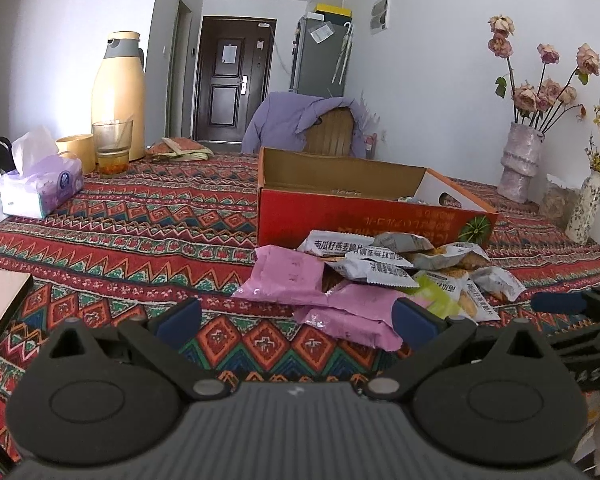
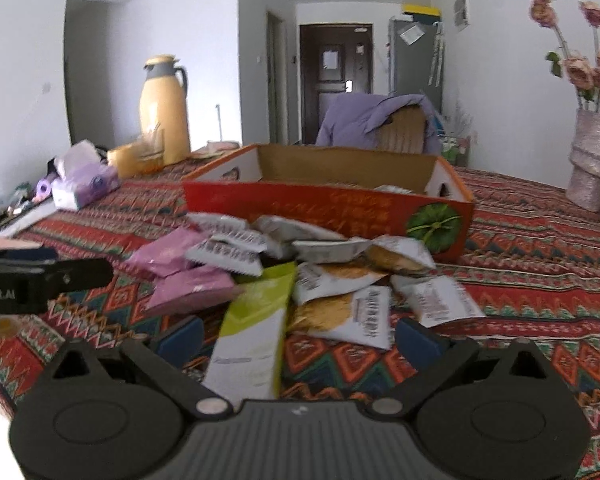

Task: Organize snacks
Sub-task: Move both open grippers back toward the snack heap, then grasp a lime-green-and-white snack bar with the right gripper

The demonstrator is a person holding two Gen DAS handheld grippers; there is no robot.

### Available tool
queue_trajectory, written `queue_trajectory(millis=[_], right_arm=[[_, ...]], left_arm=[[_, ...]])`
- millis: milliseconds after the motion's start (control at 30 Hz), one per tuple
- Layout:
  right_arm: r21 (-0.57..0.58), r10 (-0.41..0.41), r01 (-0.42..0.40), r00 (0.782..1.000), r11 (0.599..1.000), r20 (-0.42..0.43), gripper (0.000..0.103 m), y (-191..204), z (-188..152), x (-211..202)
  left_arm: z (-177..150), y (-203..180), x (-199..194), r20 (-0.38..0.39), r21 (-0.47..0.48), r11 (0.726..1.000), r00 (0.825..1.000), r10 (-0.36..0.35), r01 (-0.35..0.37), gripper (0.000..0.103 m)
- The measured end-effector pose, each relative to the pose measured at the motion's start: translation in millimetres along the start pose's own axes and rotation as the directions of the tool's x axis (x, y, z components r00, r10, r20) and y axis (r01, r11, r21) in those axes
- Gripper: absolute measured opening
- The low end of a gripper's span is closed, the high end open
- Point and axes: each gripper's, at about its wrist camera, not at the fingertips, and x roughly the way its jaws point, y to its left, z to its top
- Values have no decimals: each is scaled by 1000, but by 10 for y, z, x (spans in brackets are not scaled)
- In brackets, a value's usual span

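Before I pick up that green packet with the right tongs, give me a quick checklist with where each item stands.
1. Right tongs open: ok, pads stand wide apart.
2. Green packet between the right pads: ok, lying lengthwise in the gap, not gripped.
3. Left tongs empty: ok, open above the tablecloth beside a pink packet.
4. Red box open on top: ok.
5. Room left inside the box: cannot tell, the near wall hides most of its floor.
6. Packet free of the pile: cannot tell, its far end meets the white packets.

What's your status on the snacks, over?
Both grippers open, empty. Green packet between right gripper pads, ungripped. Pile before red box. Nothing blocking.
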Motion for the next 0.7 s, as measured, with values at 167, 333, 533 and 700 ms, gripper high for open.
queue_trajectory(millis=[167,333,533,700], right_arm=[[-41,-4,2,999,999,-44,84,140,25,153],[-39,11,-14,997,999,-82,66,228,41,270],[-41,11,-16,993,999,-114,44,285,5,384],[-66,17,-24,995,998,-102,38,296,-28,326]], left_arm=[[-9,11,4,-7,-1,1000,1000,2,-2,103],[-15,25,22,-17,-5,1000,1000,2,-2,103],[-34,3,32,-22,-1,1000,1000,-4,4,103],[-36,-5,55,-31,-3,1000,1000,-4,3,103]])
